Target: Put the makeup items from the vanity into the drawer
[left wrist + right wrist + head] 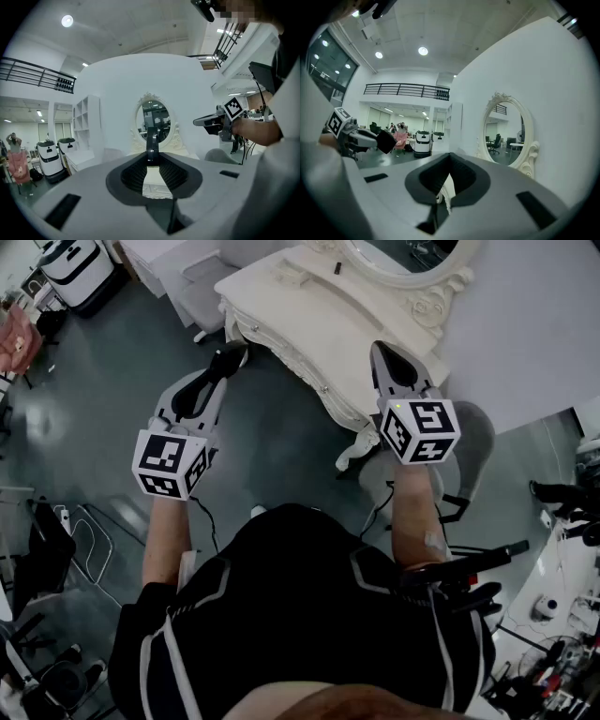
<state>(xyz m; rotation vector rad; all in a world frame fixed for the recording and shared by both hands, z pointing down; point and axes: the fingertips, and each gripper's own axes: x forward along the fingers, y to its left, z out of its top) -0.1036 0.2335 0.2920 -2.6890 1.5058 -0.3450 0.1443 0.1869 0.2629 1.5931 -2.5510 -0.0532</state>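
Observation:
The white vanity (309,296) stands ahead, with its oval mirror (412,263) against the wall. One small dark item (337,268) lies on its top. My left gripper (230,357) hovers off the vanity's left front corner, shut on a flat black case (386,141). That case shows edge-on and upright between the jaw tips (152,138) in the left gripper view. My right gripper (382,351) hangs over the vanity's right front edge. Its tips meet with nothing between them (450,157). The vanity's front panels look closed.
A grey chair (473,442) stands right of the vanity, below my right arm. A low white cabinet (187,277) sits left of the vanity, and a white machine (75,268) stands at the far left. Cables and gear crowd the floor edges.

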